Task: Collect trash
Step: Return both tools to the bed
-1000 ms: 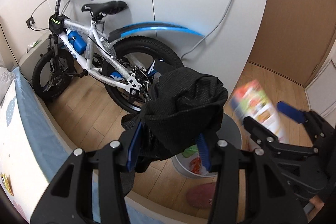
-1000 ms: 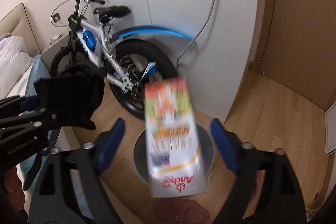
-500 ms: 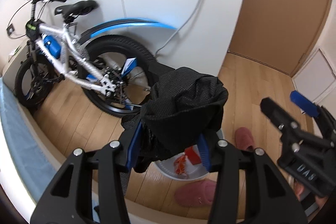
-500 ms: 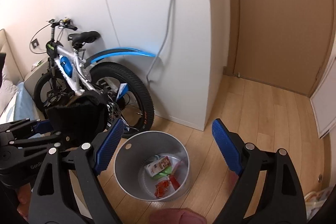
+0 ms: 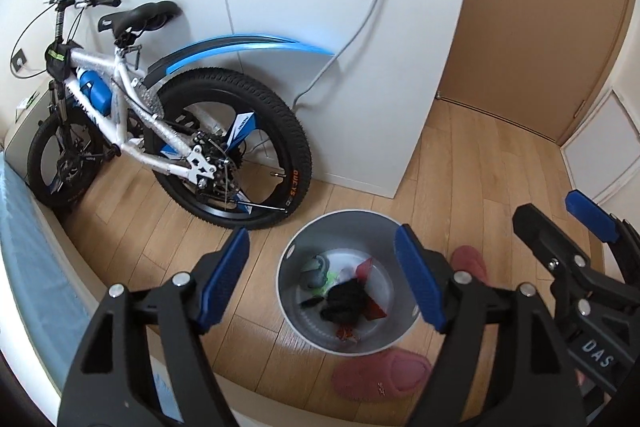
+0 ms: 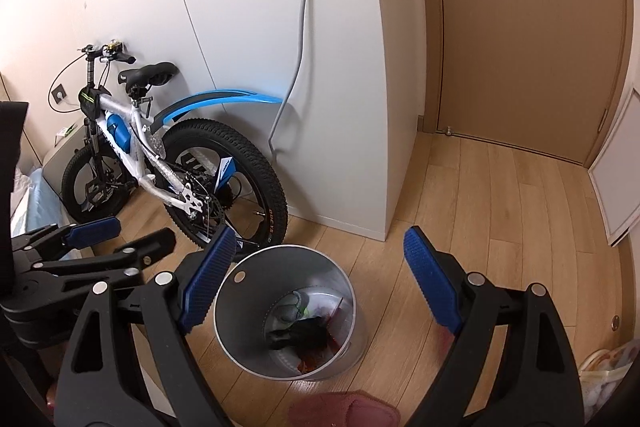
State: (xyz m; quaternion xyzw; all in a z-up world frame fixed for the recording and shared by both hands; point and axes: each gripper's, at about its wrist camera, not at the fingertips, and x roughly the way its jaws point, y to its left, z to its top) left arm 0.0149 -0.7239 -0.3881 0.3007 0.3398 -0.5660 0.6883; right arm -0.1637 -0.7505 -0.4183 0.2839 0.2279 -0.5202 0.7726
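A round grey trash bin [image 5: 296,255] stands on the wooden floor, also in the right wrist view [image 6: 236,311]. Inside lies a black cloth [image 5: 344,301] on top of a carton, red wrappers and other trash; it also shows in the right wrist view [image 6: 308,335]. My left gripper [image 5: 324,275] is open and empty, held above the bin. My right gripper [image 6: 316,283] is open and empty, above the bin too. The right gripper shows at the right of the left wrist view [image 5: 560,223]. The left gripper shows at the left of the right wrist view [image 6: 124,235].
A white and blue bicycle [image 5: 168,131] leans by the white cabinet [image 5: 340,27] behind the bin. Pink slippers [image 5: 380,371] lie on the floor in front of the bin. A blue-covered bed edge [image 5: 24,247] is at left. A brown door [image 6: 528,27] is at right.
The carton dropped from my right gripper into the bin. My left gripper then opened and the black cloth fell into the bin.
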